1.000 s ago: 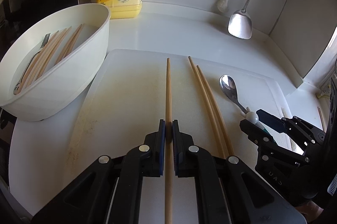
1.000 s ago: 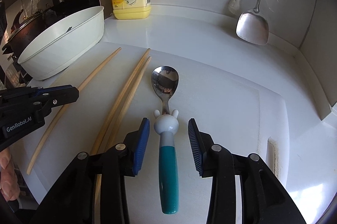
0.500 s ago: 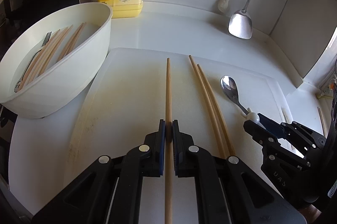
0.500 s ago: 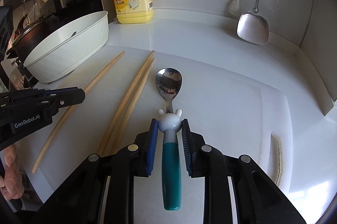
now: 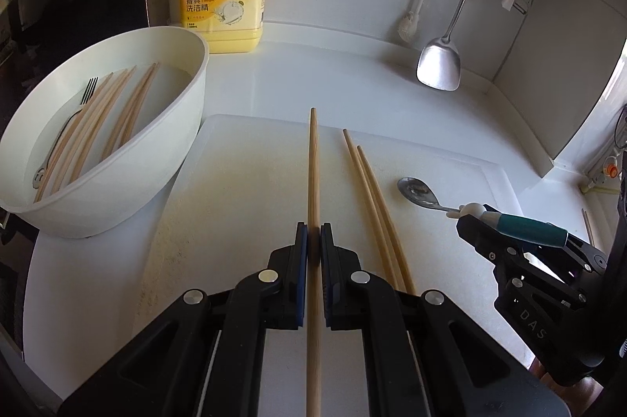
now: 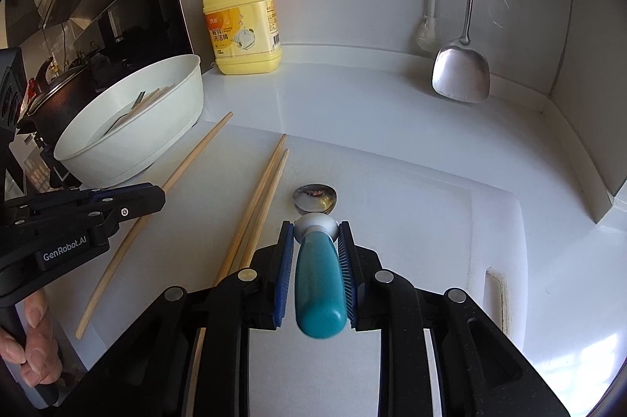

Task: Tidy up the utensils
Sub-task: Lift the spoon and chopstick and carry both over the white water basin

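1. Gripping one utensil per hand: the left gripper (image 5: 313,240) has its jaws pressed together on a single chopstick (image 5: 313,166), and the right gripper (image 6: 316,244) is pinching the spoon (image 6: 318,283) by its teal handle.
2. Left grip sits partway along the chopstick, stick running straight along the finger line. Probable reason: a thin round stick is clamped squarely across its width so it cannot roll out.
3. Right pads bear on the fat part of the handle, just behind the white rabbit-shaped collar. Judged the sensible spot, since the thin metal neck gives the pads little to hold. In the left wrist view the handle is tilted up off the cutting board (image 5: 243,205), bowl end low; whether the bowl touches the board cannot be told.
4. Location of remaining task items: a pair of chopsticks (image 5: 372,197) lies side by side on the board, between the held stick and the spoon.
5. White bowl (image 5: 156,158) sits at the board's left edge and holds more chopsticks and a fork (image 5: 84,95). Likely the collection point.
6. Appearance: chopsticks are pale wood, long, tapered. Spoon has a polished steel bowl, white collar, teal grip.
7. A hand (image 6: 37,350) holds the left gripper's handle, seen in the right wrist view.
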